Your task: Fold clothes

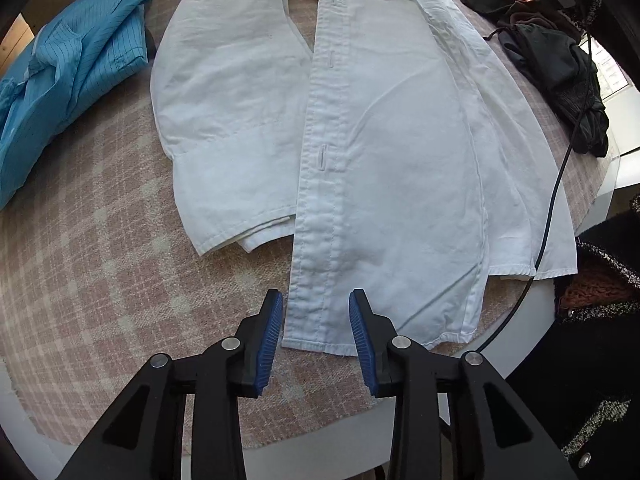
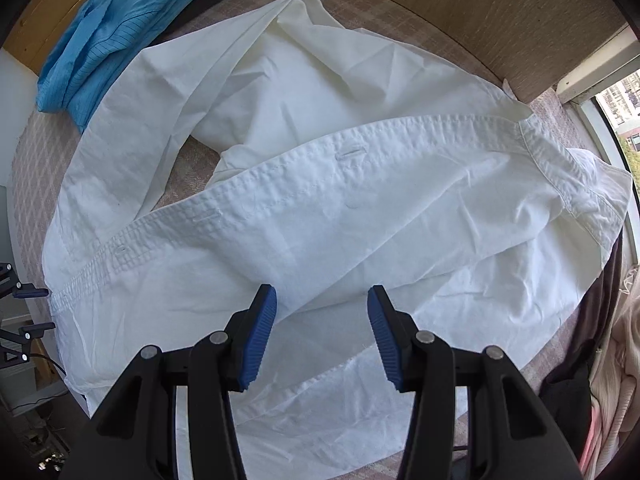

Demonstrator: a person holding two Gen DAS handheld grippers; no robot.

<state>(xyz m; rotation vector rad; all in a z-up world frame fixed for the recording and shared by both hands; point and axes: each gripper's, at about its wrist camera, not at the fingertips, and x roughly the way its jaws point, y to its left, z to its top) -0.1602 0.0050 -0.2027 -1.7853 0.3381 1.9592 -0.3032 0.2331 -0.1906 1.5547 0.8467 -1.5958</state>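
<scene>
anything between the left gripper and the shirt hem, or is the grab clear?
Nothing visible blocks it. The left gripper is open, its fingers either side of the button placket at the hem of the white shirt. The black cable crosses only the shirt's far right edge, well off that line.

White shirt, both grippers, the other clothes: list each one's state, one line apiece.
white shirt: spread flat on the checked cloth, placket up, unfolded.
left gripper: open, fingers astride the shirt's bottom hem.
right gripper: open above the shirt, holding nothing.
blue garment: folded loosely, lying beside the shirt.
dark clothes: heaped, unfolded.
</scene>
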